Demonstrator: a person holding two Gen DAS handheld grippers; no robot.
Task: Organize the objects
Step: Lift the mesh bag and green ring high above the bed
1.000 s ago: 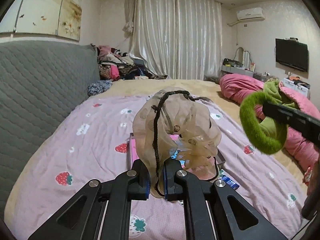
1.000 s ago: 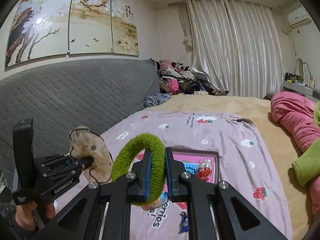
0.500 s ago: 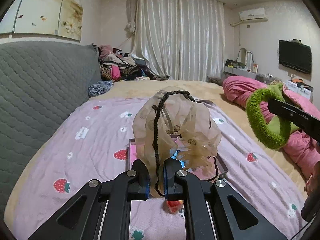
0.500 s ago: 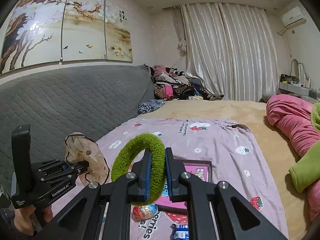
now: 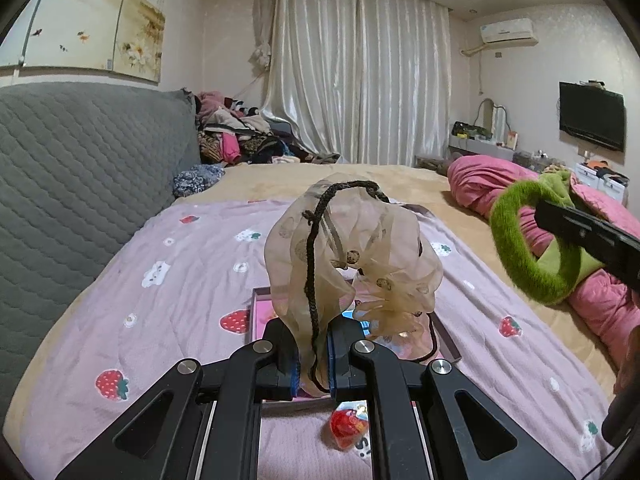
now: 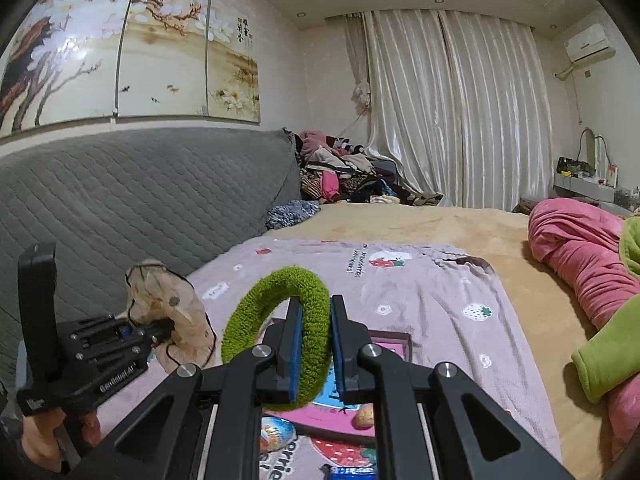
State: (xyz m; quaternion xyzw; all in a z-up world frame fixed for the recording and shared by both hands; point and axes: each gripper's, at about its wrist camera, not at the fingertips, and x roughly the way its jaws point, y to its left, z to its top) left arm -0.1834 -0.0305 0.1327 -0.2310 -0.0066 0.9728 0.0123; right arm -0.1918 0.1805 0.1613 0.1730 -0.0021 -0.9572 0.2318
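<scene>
My left gripper (image 5: 312, 354) is shut on a sheer beige hair scrunchie (image 5: 352, 256) with a black cord, held up above the bed; the same scrunchie (image 6: 168, 312) shows at the left of the right wrist view. My right gripper (image 6: 314, 344) is shut on a fuzzy green ring-shaped scrunchie (image 6: 276, 328), which also hangs at the right of the left wrist view as a green ring (image 5: 524, 240). Below both lies a pink shallow box (image 5: 260, 316) on the strawberry-print sheet, partly hidden by the grippers. A red snack packet (image 5: 348, 426) lies in front of it.
A grey quilted headboard (image 5: 80, 184) runs along the left. A rolled pink quilt (image 6: 580, 248) and green blanket (image 6: 604, 360) lie on the right. Clothes are piled (image 6: 340, 176) by the curtain. A blue wrapper (image 6: 352, 472) and another packet (image 6: 276, 438) sit on the sheet.
Both grippers drew back over the bed with their scrunchies still held. The pink box now sits farther ahead, and the red packet has come into view under the left gripper.
</scene>
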